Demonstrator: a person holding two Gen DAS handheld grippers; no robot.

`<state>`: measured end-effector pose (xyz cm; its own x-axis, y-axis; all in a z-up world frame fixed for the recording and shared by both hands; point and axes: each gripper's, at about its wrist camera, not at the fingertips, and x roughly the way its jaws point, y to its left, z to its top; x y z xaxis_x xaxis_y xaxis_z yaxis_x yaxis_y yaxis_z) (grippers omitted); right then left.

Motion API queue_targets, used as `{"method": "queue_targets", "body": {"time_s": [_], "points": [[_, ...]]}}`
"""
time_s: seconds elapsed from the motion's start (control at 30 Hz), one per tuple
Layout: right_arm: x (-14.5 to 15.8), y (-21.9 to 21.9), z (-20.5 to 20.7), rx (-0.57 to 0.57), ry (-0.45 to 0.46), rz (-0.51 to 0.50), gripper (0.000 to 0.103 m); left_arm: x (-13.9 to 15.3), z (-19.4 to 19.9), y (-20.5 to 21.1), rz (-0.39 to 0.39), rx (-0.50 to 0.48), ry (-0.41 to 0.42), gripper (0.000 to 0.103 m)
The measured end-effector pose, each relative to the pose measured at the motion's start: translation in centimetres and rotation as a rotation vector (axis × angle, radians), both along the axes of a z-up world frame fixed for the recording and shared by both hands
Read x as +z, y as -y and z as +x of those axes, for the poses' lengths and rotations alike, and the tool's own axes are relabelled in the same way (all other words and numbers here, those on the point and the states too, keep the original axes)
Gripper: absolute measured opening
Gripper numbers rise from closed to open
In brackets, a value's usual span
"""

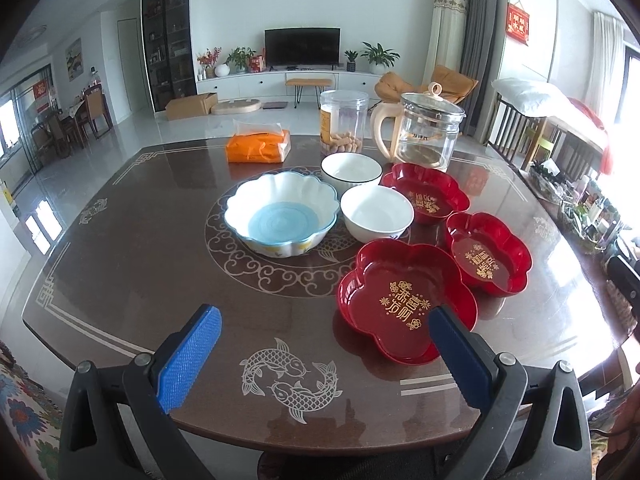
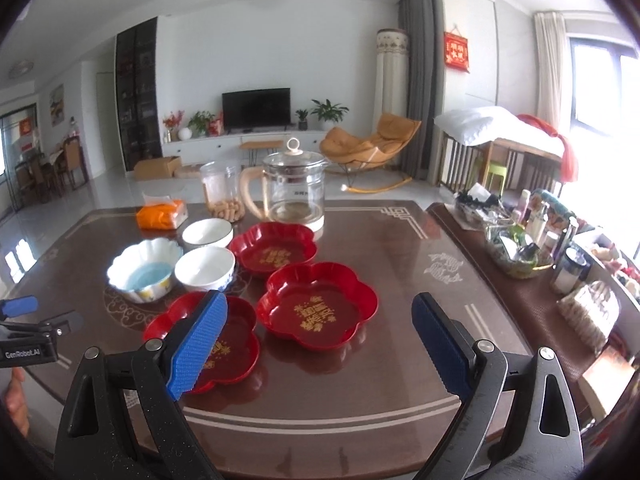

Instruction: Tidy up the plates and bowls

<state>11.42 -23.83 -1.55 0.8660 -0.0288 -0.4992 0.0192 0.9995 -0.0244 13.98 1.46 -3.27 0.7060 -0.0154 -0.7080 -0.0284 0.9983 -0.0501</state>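
Three red flower-shaped plates lie on the brown table [image 1: 132, 288]: a near one [image 1: 406, 300], a middle one [image 1: 488, 256] and a far one [image 1: 426, 192]. Left of them stand a scalloped white bowl with a blue bottom [image 1: 280, 214], a white bowl [image 1: 376, 212] and a dark-rimmed white bowl [image 1: 351, 170]. My left gripper [image 1: 326, 348] is open above the table's front edge, its right finger over the near plate's rim. My right gripper [image 2: 320, 334] is open too, with its left finger over the near red plate [image 2: 236, 344] and the middle plate [image 2: 318, 310] just ahead.
At the table's far side stand a glass kettle [image 1: 426, 132], a clear jar of biscuits [image 1: 343, 124] and an orange tissue pack [image 1: 258, 146]. A side counter [image 2: 532, 304] crowded with bottles and baskets runs along the right. A person's hand [image 2: 14, 396] shows at the lower left.
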Motion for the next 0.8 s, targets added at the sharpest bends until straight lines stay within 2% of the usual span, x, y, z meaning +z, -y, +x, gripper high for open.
{"method": "queue_targets", "body": {"time_s": [0.17,0.33,0.5,0.67,0.8], "points": [[-1.1,-0.5,0.7,0.044,-0.078,0.065,0.095,-0.5,-0.1,0.4,-0.007,-0.009,-0.021,0.103],[-1.6,-1.2,1.0,0.077,-0.111,0.066,0.095,-1.5,0.6,-0.1,0.003,-0.006,-0.043,0.103],[-2.3,-1.2,2.0,0.104,-0.147,0.076,0.095,-3.1,2.9,-0.6,0.018,-0.023,-0.078,0.103],[-5.0,-2.3,4.4,0.218,-0.231,0.049,0.095,-5.9,5.4,0.0,0.066,-0.067,-0.122,0.103],[-7.4,-2.7,6.2,0.274,-0.331,0.072,0.095,-8.1,6.4,0.2,0.054,-0.095,-0.175,0.103]]}}
